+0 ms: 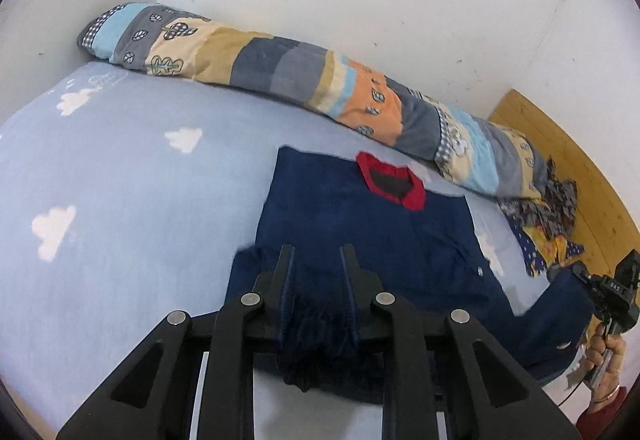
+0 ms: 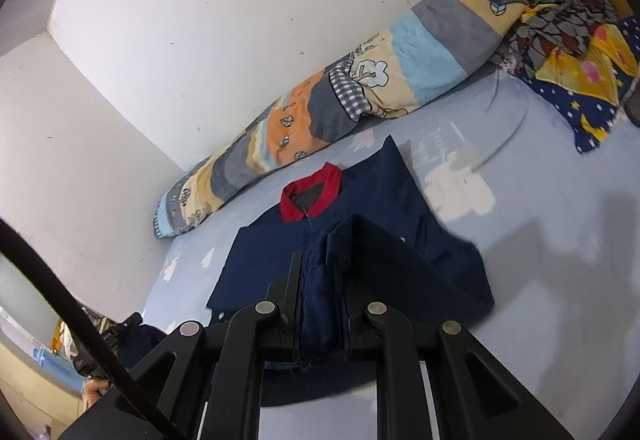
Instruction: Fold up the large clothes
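Left tongs (image 1: pixel 318 254) and right tongs (image 2: pixel 322 260) each pinched bunched navy jacket (image 1: pixel 360 224) hem over the bed (image 1: pixel 140 180); only left view showed the right hand (image 1: pixel 604 348).

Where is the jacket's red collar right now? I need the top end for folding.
In both wrist views the red knit collar lies at the far end of the navy jacket, nearest the rolled patchwork quilt along the white wall.
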`<state>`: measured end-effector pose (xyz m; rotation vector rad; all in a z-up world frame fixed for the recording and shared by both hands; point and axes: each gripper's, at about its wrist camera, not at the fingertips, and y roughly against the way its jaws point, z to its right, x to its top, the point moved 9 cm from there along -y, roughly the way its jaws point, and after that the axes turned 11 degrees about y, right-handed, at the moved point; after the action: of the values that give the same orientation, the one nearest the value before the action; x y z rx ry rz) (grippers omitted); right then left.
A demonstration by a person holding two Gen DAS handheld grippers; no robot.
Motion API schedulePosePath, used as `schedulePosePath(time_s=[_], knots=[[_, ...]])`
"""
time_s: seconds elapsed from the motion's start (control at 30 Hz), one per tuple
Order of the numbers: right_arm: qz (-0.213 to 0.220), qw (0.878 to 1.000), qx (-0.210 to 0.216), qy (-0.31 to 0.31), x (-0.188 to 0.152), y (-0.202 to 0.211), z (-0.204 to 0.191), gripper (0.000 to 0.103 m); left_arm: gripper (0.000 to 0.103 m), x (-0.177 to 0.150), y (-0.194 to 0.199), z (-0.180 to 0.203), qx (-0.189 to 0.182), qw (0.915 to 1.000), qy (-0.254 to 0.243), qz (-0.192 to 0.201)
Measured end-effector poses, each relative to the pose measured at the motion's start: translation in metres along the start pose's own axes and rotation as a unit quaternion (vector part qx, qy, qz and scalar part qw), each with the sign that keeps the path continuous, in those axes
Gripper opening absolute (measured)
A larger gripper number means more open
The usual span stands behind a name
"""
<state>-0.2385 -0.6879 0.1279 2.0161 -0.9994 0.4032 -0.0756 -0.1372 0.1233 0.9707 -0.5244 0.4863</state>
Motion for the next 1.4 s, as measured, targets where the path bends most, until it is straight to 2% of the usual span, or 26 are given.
schedulePosePath(time_s=[0.2,0.23,0.33,0.43,0.67,0.7,0.77,0.8,0.83,0.9,0.97,1.03,1.07,1.33,1.4], knots=[[-0.013,1.0,-0.022,0.012,0.039,-0.052,0.013,0.015,0.02,0.041,-0.052,0.0,0.014,0.9999,-0.002,0.001],[-0.016,0.999,-0.024,0.013,0.044,-0.061,0.016,0.015,0.016,0.048,-0.063,-0.002,0.015,0.9999,-0.002,-0.001],[-0.028,0.999,-0.033,0.016,0.062,-0.093,0.024,0.015,0.014,0.071,-0.098,-0.009,0.027,0.9996,0.002,-0.002],[-0.037,0.998,-0.046,0.027,0.079,-0.126,0.032,0.015,0.007,0.095,-0.137,-0.017,0.04,0.9991,0.001,-0.009],[-0.051,0.995,-0.09,0.015,0.126,-0.209,0.073,0.015,0.007,0.129,-0.213,-0.022,0.044,0.9984,-0.005,-0.034],[-0.059,0.994,-0.093,0.009,0.129,-0.222,0.08,0.015,0.01,0.13,-0.223,-0.023,0.039,0.998,-0.004,-0.049],[-0.077,0.992,-0.097,0.002,0.126,-0.241,0.09,0.015,0.041,0.128,-0.236,-0.028,0.042,0.9968,-0.003,-0.068],[-0.082,0.991,-0.102,0.002,0.123,-0.246,0.093,0.015,0.066,0.125,-0.243,-0.03,0.041,0.9959,-0.004,-0.08],[-0.086,0.991,-0.107,0.007,0.118,-0.25,0.094,0.015,0.069,0.118,-0.251,-0.029,0.032,0.9943,-0.009,-0.102],[-0.084,0.99,-0.109,0.015,0.11,-0.252,0.096,0.015,0.069,0.1,-0.263,-0.024,0.012,0.989,-0.026,-0.145],[-0.083,0.991,-0.107,0.018,0.103,-0.248,0.099,0.015,0.065,0.084,-0.266,-0.015,0.006,0.985,-0.068,-0.159],[-0.086,0.991,-0.105,0.018,0.096,-0.243,0.103,0.015,0.044,0.067,-0.267,-0.004,0.008,0.9769,-0.127,-0.172],[-0.088,0.991,-0.103,0.018,0.093,-0.241,0.104,0.015,0.042,0.061,-0.268,0.0,0.009,0.9736,-0.143,-0.178],[-0.089,0.991,-0.097,0.034,0.089,-0.231,0.099,0.015,0.041,0.045,-0.299,-0.001,0.085,0.9595,-0.187,-0.193],[-0.09,0.991,-0.096,0.036,0.09,-0.232,0.099,0.015,0.038,0.041,-0.303,-0.002,0.089,0.9572,-0.194,-0.195]])
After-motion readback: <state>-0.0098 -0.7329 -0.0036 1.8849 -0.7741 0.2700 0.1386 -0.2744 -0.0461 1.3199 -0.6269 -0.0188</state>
